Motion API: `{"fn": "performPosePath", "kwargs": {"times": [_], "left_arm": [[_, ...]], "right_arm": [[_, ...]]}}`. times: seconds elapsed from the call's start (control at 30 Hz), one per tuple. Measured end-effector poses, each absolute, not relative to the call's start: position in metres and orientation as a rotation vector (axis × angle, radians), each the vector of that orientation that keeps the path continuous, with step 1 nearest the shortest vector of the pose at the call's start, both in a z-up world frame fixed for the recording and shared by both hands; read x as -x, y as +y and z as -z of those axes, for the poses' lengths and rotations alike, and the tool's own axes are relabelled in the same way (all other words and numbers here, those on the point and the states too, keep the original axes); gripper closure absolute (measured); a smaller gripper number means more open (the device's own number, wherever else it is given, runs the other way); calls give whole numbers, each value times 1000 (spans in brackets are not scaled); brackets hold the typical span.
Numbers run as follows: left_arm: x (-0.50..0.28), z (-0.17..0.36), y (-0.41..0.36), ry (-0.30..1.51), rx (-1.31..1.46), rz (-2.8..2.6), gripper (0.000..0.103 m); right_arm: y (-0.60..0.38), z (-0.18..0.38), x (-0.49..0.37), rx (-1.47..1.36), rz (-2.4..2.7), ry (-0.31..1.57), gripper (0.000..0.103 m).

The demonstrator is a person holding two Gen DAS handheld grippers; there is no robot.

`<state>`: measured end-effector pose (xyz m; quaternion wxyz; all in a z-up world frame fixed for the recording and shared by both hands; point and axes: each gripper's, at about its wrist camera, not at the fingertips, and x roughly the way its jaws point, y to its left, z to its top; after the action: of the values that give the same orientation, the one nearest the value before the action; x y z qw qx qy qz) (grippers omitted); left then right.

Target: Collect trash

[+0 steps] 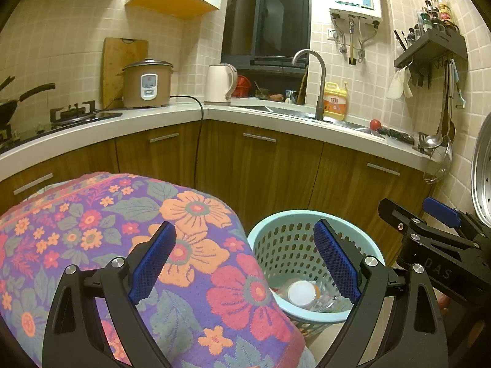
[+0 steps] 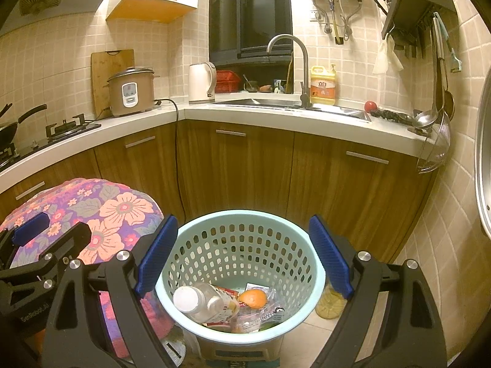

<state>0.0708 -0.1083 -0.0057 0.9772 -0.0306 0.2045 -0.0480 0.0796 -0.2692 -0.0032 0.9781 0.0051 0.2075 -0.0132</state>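
A light blue perforated basket (image 2: 245, 214) stands on the floor in front of the wooden cabinets. Inside lie a clear plastic bottle (image 2: 202, 302) with a white cap, an orange piece (image 2: 253, 299) and crumpled wrappers (image 2: 264, 312). My right gripper (image 2: 242, 254) hangs open above the basket's mouth with nothing between its blue pads. In the left wrist view the basket (image 1: 307, 214) and bottle (image 1: 302, 291) sit low right. My left gripper (image 1: 245, 260) is open and empty, half over a floral cloth (image 1: 184, 245) and half over the basket. Each gripper shows in the other's view: right gripper (image 1: 417, 211), left gripper (image 2: 52, 233).
The floral cloth (image 2: 116, 208) covers a bulky rounded thing pressed against the basket's left side. A yellowish jar (image 2: 330, 305) stands on the floor right of the basket. Cabinets (image 2: 245, 168) run behind, a tiled wall (image 2: 445, 230) and a steel disc (image 2: 483, 153) close the right.
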Motion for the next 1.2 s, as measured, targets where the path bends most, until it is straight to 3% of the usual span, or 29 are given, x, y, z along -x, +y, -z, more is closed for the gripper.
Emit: {"fn": "performPosePath", "kwargs": {"times": [1.2], "left_arm": [[-71, 9, -106, 417, 57, 97, 11]], "right_arm": [[-266, 1, -79, 12, 25, 413, 21]]}}
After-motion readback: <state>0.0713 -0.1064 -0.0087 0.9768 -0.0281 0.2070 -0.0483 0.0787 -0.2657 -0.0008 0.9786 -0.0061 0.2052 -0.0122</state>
